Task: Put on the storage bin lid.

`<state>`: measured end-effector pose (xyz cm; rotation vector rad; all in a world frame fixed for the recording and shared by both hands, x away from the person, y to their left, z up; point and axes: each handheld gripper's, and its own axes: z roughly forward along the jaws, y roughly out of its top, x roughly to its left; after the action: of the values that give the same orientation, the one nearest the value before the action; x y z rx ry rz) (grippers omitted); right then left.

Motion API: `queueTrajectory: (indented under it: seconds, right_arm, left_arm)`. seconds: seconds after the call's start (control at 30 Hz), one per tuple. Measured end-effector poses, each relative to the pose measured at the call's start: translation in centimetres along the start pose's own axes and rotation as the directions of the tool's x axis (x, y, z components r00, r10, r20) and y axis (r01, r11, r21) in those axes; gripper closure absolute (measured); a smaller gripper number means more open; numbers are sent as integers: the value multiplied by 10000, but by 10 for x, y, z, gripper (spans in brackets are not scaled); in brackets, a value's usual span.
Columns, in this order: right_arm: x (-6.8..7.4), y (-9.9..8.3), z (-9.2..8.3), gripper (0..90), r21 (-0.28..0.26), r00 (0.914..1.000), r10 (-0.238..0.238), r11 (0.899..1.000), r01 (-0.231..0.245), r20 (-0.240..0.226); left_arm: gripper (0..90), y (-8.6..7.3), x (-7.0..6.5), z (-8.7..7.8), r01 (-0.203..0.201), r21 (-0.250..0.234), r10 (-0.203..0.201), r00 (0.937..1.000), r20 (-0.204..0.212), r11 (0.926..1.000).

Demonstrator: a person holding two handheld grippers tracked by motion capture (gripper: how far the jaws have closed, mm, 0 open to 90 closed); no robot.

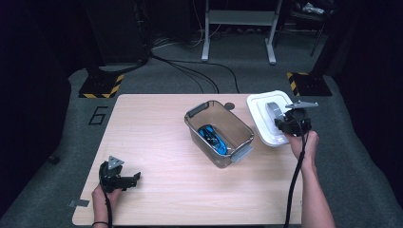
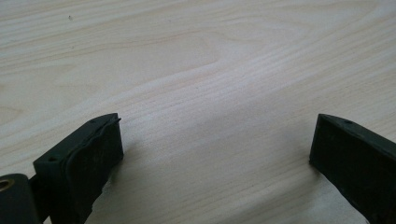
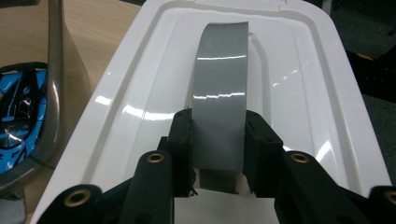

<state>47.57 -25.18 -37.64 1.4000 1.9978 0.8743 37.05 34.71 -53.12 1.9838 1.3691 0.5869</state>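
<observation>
A white box lid with an arched grey handle is at the table's right edge, lifted at its near end. My right gripper is shut on the grey handle, its pads pressing both sides of the strap above the white lid. Left of it stands a clear grey-tinted bin with grey latches, holding a blue and black object. The bin's rim and the blue object show at the left of the right gripper view. My left gripper rests open near the table's front left corner, over bare wood.
The light wooden table has open room at its left and front. A small dark disc lies behind the bin. Beyond the table are grey floor, black cables and yellow-black striped stand bases.
</observation>
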Motion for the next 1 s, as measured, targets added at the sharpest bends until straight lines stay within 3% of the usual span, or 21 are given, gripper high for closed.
queueTrajectory:
  seconds: [0.63, 1.0]
  right_arm:
    - [29, 29, -25, 673, -538, 9954, -655, 9966, 617, -705]
    - [58, 39, -28, 673, -756, 9811, -1268, 9903, 1167, -1461]
  left_arm:
    - [27, 0, 0, 0, 6, 2, -6, 10000, 5, 10000]
    - [27, 0, 0, 0, 1, 10, -1, 10000, 2, 10000]
